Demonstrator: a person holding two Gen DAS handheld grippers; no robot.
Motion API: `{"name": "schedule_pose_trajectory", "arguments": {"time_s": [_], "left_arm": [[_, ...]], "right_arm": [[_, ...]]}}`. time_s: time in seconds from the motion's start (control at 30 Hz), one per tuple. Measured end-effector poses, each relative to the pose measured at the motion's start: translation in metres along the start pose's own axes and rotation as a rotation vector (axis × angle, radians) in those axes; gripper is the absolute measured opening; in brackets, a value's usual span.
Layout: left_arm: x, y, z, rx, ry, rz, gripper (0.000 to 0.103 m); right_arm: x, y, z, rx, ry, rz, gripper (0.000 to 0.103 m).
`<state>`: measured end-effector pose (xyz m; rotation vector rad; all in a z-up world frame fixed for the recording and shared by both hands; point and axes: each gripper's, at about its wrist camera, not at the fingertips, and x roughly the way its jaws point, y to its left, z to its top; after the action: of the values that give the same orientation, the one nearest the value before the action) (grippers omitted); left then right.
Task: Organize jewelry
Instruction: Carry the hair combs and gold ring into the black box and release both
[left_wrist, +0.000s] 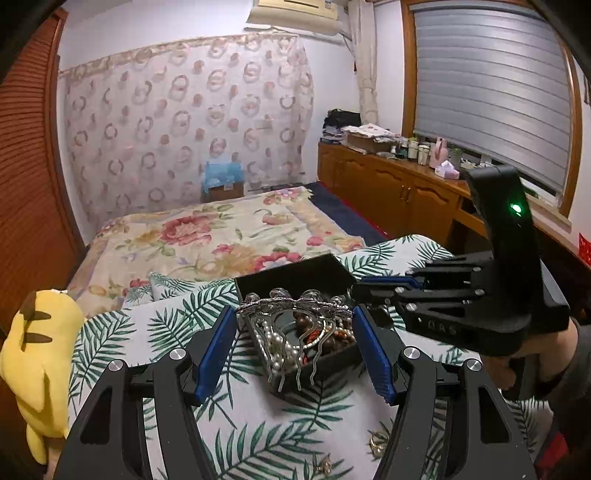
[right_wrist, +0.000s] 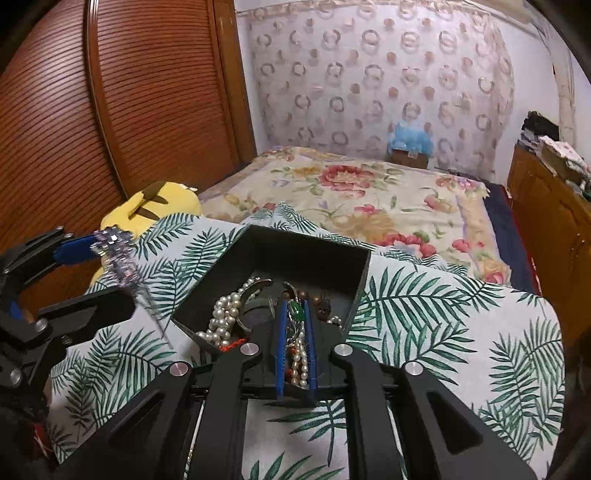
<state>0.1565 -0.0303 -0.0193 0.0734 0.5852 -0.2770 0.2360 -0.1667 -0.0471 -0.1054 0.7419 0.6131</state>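
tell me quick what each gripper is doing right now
left gripper: closed on a silver hair comb, held at both ends.
right gripper: nearly shut on a pearl strand with a green stone.

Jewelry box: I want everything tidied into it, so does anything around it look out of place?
Yes. Small gold pieces lie loose on the palm-leaf cloth, outside the black jewelry box. Inside the box, the pearls and beads sit heaped in a tangle rather than sorted.

left gripper (left_wrist: 293, 334) jaws wide around a comb, right gripper (right_wrist: 295, 328) nearly closed on beads
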Motion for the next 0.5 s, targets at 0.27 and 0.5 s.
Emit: {"name": "schedule_pose_trajectory", "arguments": {"time_s": [0.27,0.5], "left_arm": [[0.023,-0.007,0.011,0.024,0.024,0.012,0.062],[0.043,-0.010,0.019,0.025,0.042,0.009,0.062]], "right_arm": [[-0.005,-0.010,-0.007,0.007,-0.007,-0.002,0.013],[-0.010,-0.016,-0.007,0.011,-0.019,0.009,0.013]]}}
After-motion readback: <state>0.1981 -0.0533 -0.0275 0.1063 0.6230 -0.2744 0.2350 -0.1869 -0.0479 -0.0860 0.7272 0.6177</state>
